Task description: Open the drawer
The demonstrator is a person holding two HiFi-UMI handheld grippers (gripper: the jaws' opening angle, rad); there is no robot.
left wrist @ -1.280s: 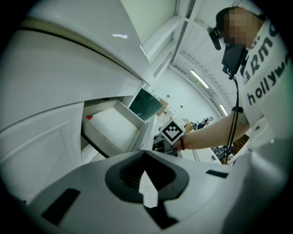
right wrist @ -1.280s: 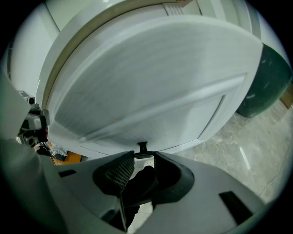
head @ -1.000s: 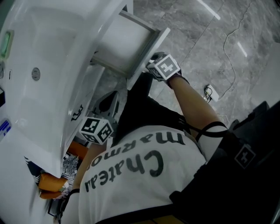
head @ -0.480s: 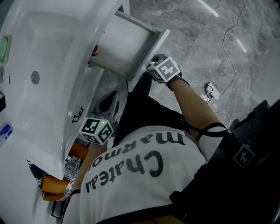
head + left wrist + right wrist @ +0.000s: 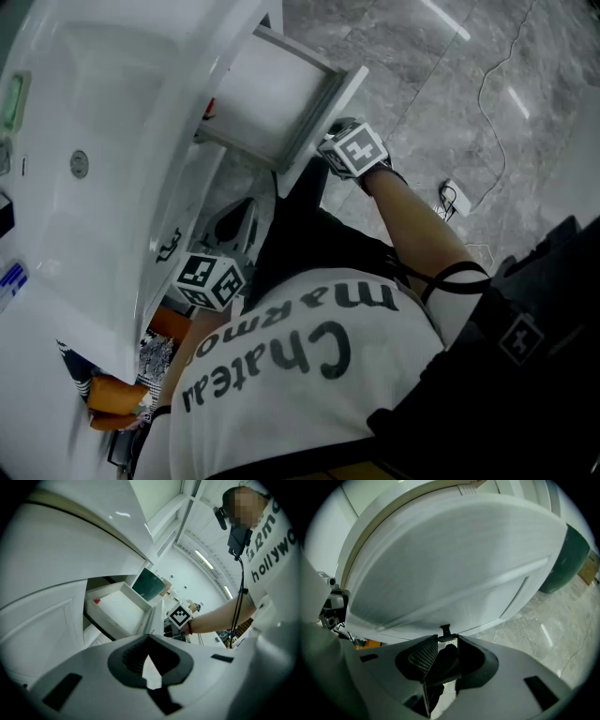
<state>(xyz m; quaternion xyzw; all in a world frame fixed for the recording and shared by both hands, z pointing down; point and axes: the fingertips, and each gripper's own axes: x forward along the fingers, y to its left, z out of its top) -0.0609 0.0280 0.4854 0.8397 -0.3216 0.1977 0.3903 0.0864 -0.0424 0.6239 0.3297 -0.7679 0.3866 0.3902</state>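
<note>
Almost nothing has shifted in the last second. The right gripper is clamped on the small black handle at the front of the white drawer. The drawer stands pulled well out of the cabinet under the sink. The left gripper, jaws together and empty, hangs beside the cabinet.

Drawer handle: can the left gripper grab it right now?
Probably not: the right gripper is clamped on the drawer handle and covers it, and the left gripper hangs apart from it.
</note>
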